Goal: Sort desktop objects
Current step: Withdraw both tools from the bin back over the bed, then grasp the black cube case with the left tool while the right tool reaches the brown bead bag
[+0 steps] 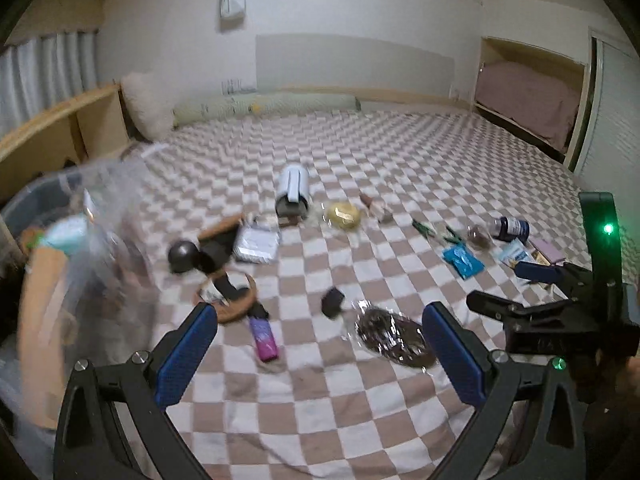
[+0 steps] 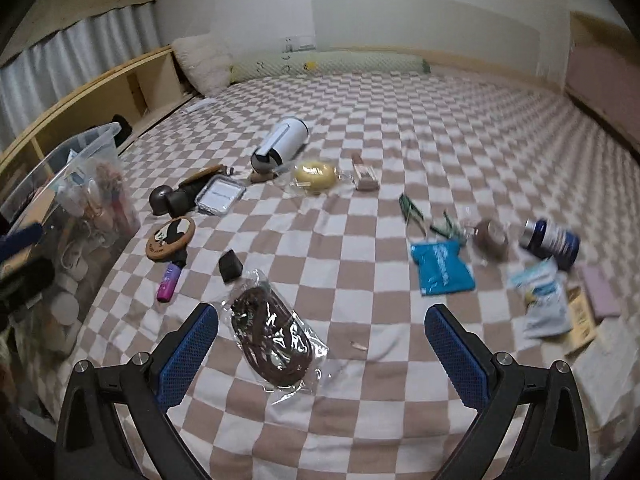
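Observation:
Many small objects lie on a checkered blanket. A brown item in clear wrap lies just ahead of my right gripper, which is open and empty. My left gripper is open and empty; a pink-purple tube and the wrapped brown item lie ahead of it. A clear storage bin holding several items stands at the left; it is blurred in the left wrist view. The right gripper also shows in the left wrist view.
On the blanket are a white cylinder, a yellow round pack, a blue packet, a dark blue bottle, a round cork coaster and a small black box. Wooden shelving runs along the left.

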`<state>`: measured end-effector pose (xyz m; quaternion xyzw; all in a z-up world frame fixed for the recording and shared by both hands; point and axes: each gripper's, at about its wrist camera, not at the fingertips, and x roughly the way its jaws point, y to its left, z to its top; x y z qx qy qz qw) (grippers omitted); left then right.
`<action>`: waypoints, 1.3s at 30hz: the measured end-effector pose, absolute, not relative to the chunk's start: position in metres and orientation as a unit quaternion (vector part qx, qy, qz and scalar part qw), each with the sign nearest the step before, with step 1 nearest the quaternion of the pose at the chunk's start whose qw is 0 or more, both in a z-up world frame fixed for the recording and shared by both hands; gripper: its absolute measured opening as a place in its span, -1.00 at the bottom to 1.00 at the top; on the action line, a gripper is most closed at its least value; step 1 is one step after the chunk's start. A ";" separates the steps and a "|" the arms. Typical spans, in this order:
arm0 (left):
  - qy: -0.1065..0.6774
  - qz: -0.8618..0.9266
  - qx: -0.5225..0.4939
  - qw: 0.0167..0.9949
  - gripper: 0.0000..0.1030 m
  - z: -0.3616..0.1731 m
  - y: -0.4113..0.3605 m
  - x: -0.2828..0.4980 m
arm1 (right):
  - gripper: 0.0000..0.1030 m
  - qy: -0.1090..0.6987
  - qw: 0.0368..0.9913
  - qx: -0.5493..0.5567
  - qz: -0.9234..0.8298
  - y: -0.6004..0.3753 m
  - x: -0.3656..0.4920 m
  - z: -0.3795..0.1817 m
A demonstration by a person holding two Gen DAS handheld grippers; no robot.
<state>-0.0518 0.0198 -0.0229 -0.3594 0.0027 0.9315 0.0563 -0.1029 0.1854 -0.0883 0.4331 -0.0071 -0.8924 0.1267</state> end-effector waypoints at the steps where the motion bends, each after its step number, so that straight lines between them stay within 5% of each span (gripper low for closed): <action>1: -0.002 0.929 -0.367 0.055 0.99 -0.031 0.019 -0.054 | 0.88 -0.014 0.127 0.438 -0.890 0.188 -0.104 -0.094; 3: -0.006 0.925 -0.376 0.051 0.98 -0.044 0.019 -0.060 | 0.83 -0.027 0.127 0.449 -0.884 0.194 -0.105 -0.106; 7: -0.005 0.917 -0.396 0.052 0.53 -0.072 0.022 -0.078 | 0.77 -0.054 0.128 0.469 -0.872 0.206 -0.109 -0.130; 12: 0.010 0.911 -0.407 0.062 0.48 -0.093 0.033 -0.098 | 0.76 -0.071 0.126 0.490 -0.860 0.212 -0.114 -0.151; 15: 0.015 0.908 -0.415 0.064 0.15 -0.104 0.041 -0.114 | 0.76 -0.073 0.126 0.497 -0.855 0.215 -0.114 -0.158; 30: 0.031 0.888 -0.452 0.077 0.14 -0.154 0.053 -0.186 | 0.77 -0.078 0.121 0.512 -0.847 0.224 -0.122 -0.170; 33: 0.033 0.885 -0.456 0.081 -0.18 -0.161 0.052 -0.188 | 0.77 -0.076 0.123 0.516 -0.845 0.223 -0.124 -0.173; 39: 0.043 0.887 -0.451 0.088 -0.28 -0.167 0.055 -0.185 | 0.77 -0.058 0.124 0.516 -0.846 0.217 -0.125 -0.176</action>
